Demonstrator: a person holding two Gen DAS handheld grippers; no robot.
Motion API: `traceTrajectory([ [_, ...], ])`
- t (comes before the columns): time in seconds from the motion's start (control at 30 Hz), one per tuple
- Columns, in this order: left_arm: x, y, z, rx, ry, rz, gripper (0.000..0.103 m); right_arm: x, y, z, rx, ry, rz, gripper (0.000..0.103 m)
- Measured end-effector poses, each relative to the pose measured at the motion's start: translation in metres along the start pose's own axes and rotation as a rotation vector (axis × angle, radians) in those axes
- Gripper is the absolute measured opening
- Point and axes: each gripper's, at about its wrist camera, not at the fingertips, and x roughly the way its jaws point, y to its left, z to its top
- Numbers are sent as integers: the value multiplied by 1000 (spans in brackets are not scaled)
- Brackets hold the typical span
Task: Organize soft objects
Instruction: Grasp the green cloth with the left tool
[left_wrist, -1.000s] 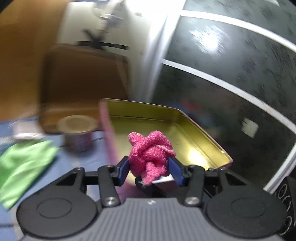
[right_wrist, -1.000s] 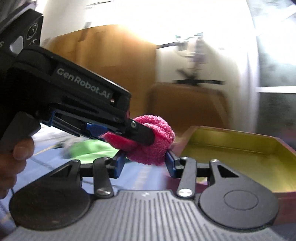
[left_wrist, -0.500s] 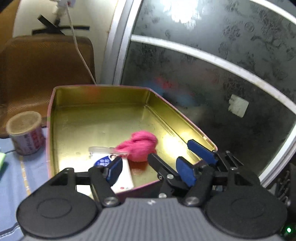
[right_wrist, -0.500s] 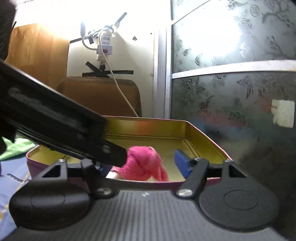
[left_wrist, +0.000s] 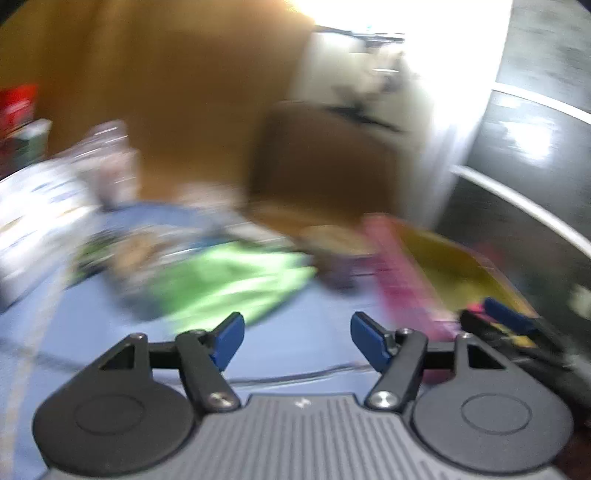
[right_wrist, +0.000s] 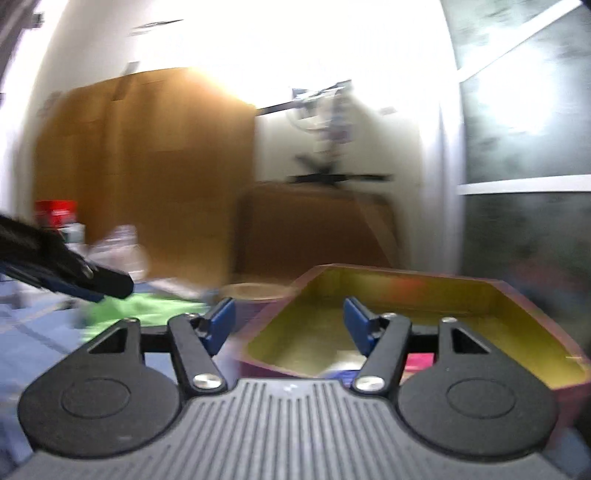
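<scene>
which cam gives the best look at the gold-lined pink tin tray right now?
Right wrist: the pink metal tray with gold interior sits centre-right, open interior visible past the tongs. Left wrist shows only its motion-blurred side wall and corner at right.

Green cloth (left_wrist: 225, 284), perhaps, motion-blurred

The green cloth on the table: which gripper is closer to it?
Left. The left gripper hangs just short of the green cloth, jaws empty. The right gripper, jaws closing on nothing, sits by the tin box.

Cluttered home room; cardboard boxes (right_wrist: 144, 177), frosted patterned glass door (right_wrist: 524, 122)
</scene>
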Motion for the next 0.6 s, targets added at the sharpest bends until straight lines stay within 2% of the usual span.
traceTrajectory([
  [0.1, 0, 39, -12, -52, 7, 102, 62, 29, 21, 7, 12, 79, 138, 63],
  [0.17, 4, 59, -20, -106, 22, 117, 59, 55, 37, 10, -6, 130, 183, 63],
  [0.23, -2, 73, -20, -172, -10, 73, 58, 84, 54, 13, -31, 178, 205, 65],
  [0.27, -5, 75, -20, -180, -37, 58, 59, 100, 63, 14, -45, 205, 210, 70],
  [0.33, -6, 76, -20, -188, -32, 56, 59, 129, 78, 11, -77, 250, 196, 81],
  [0.47, -13, 75, -22, -175, -65, 35, 59, 172, 94, 0, -137, 349, 173, 80],
  [0.5, -12, 75, -21, -173, -68, 32, 59, 177, 97, -3, -154, 373, 170, 76],
  [0.57, -12, 73, -24, -173, -72, 26, 59, 179, 94, -5, -125, 410, 179, 26],
  [0.6, -12, 74, -24, -176, -72, 21, 59, 175, 91, -4, -95, 421, 193, 11],
])
